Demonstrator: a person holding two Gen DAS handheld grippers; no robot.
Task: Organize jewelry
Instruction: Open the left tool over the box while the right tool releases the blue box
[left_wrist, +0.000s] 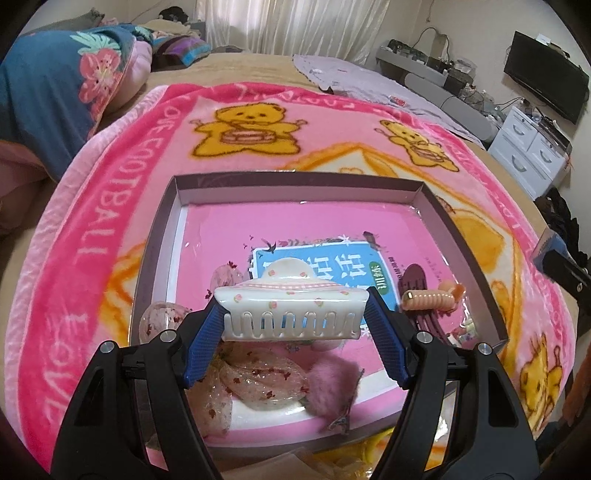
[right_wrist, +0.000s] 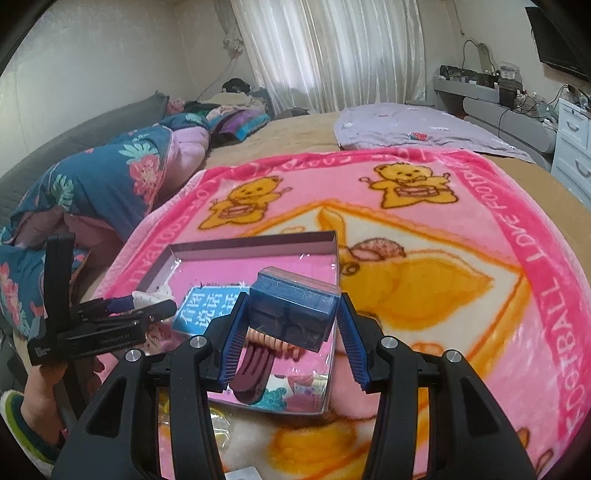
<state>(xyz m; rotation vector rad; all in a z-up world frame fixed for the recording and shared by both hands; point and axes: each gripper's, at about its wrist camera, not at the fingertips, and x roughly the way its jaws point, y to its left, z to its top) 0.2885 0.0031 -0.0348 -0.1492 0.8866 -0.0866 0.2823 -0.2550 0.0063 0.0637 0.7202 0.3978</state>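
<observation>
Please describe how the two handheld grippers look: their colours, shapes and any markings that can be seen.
Both the left gripper and the right gripper have glossy black angular plastic frames with triangular cut-outs and round silver bolts. Their fingers are flat blue pads with a fine ribbed texture. In the right view, the left gripper's body carries small white lettering, too blurred to read.

Blue box (right_wrist: 293, 308) hides most of peach clip (right_wrist: 275, 341).

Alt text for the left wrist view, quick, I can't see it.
The left tongs grip a white floral hair claw by its two ends, above an open tray. The tray holds pink hair accessories and a peach claw clip, on a pink bear blanket.
</observation>
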